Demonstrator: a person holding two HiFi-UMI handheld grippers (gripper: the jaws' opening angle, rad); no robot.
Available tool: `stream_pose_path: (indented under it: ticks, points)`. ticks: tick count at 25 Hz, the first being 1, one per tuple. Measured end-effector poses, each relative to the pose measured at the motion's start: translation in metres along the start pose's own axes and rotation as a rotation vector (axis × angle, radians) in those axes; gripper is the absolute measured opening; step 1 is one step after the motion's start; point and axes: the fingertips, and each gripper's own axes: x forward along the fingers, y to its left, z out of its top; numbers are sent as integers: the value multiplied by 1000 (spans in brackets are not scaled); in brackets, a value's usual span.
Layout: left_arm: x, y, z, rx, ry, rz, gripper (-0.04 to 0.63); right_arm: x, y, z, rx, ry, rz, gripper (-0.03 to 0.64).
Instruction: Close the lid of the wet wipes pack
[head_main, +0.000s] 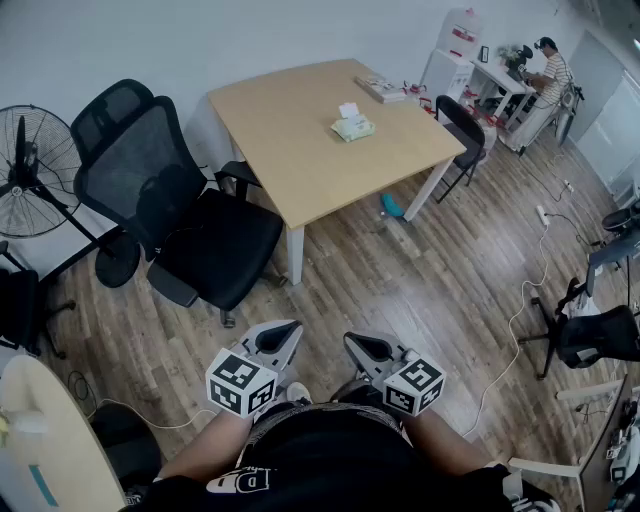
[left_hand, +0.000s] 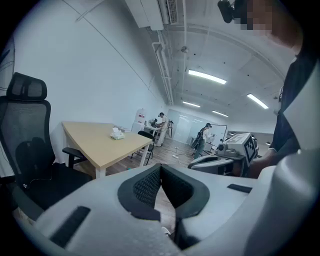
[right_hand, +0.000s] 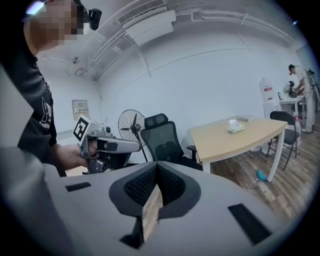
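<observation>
Green wipes pack (head_main: 353, 127) top, head view

shirt (head_main: 330, 460): black, white print | left gripper (head_main: 288, 328): grey, black pads, black-and-white marker cube | right gripper (head_main: 352, 340): same

you're holding two grippers, left gripper (head_main: 292, 328) and right gripper (head_main: 350, 340). one wooden table (head_main: 290, 160) ahead, with one wet wipes pack (head_main: 353, 126) and one book stack (head_main: 382, 90) on it. black chairs, i count three: mesh chair (head_main: 215, 240), slim chair (head_main: 462, 128), right-edge chair (head_main: 600, 335). one standing fan (head_main: 25, 170). two people at the back: first person (left_hand: 161, 120), second person (left_hand: 204, 134).
</observation>
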Motion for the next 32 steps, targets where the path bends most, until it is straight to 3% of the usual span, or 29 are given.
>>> stream_pose_path:
  ticks: [17, 32]
  points:
    - [0, 10, 4, 6, 1, -11, 17, 11, 2, 10, -29, -7, -12, 5]
    - [11, 20, 3, -17, 8, -44, 17, 8, -19, 16, 11, -14, -98, 5]
